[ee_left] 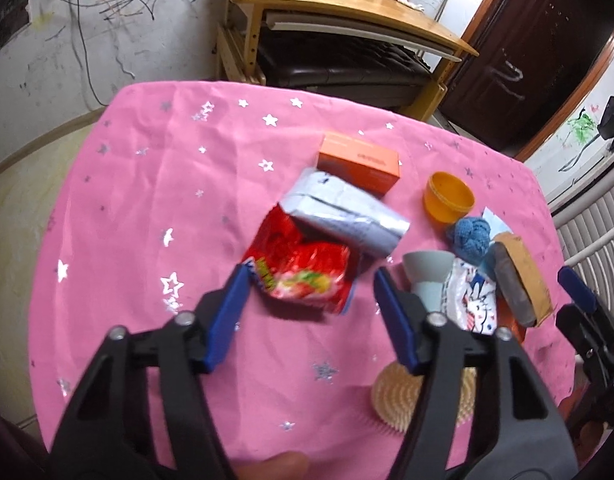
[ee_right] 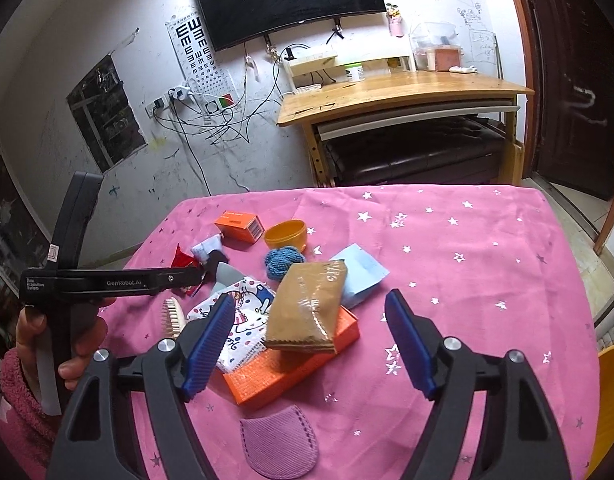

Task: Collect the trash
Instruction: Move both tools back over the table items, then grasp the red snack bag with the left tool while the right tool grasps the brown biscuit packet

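Observation:
A red snack wrapper lies crumpled on the pink star cloth, with a silver foil packet behind it. My left gripper is open, its blue fingers on either side of the red wrapper, just short of it. My right gripper is open over a brown foil packet that lies on a flat orange box. A cartoon-printed wrapper and light blue paper lie beside it. The left gripper shows in the right wrist view.
A small orange carton, a yellow-orange cup, a blue knitted ball, a grey cone-shaped cup and a wooden brush also lie on the table. A purple pouch lies at the near edge. A wooden desk stands behind.

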`<state>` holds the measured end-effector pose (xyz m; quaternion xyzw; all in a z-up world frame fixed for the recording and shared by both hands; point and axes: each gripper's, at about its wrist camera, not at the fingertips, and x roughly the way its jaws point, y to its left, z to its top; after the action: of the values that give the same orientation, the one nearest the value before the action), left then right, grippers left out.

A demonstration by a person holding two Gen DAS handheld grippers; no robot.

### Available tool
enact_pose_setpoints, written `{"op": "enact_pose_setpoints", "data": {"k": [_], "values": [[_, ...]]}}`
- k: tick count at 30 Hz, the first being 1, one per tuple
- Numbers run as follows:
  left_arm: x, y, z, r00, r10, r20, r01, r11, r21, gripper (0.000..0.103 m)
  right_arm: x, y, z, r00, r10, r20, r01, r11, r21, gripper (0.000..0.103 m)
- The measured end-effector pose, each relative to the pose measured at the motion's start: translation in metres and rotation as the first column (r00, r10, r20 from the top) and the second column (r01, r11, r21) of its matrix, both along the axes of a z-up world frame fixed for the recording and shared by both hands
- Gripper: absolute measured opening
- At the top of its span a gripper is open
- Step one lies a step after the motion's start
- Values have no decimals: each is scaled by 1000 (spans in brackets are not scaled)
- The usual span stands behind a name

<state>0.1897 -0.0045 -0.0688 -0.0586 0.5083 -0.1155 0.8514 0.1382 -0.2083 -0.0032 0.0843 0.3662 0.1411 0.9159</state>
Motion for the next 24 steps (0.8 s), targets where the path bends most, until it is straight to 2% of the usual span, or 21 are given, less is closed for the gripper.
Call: {"op": "enact_pose_setpoints", "data": {"k": [1,2,6,11,17,24], "values": [[-1,0,-1,1000,-7,4,7,1000,12,44,1,2,0,1000,2,-2,-2,1000,-2,72],[-1,0,-1,1000,-18,5,18,1000,15,41,2,2,0,1000,4,-3,-4,1000,-2,72],[-5,3,-2,999,-33,20,33,999,16,38,5,6,2,1000,9,-2,-9,1000,-6,73],[-7,4,1,998,-36,57,35,999,20,22,8,10,2,1000,13,-3,-13,1000,-14,74],[-17,1,10,992,-54,117,49,998,47,17,12,13,1,1000,15,-11,-15,1000,-25,74],[-25,7,16,989,-31,145,24,999,49,17,21,28,-7,1000,14,-25,-17,994,-111,74]]}}
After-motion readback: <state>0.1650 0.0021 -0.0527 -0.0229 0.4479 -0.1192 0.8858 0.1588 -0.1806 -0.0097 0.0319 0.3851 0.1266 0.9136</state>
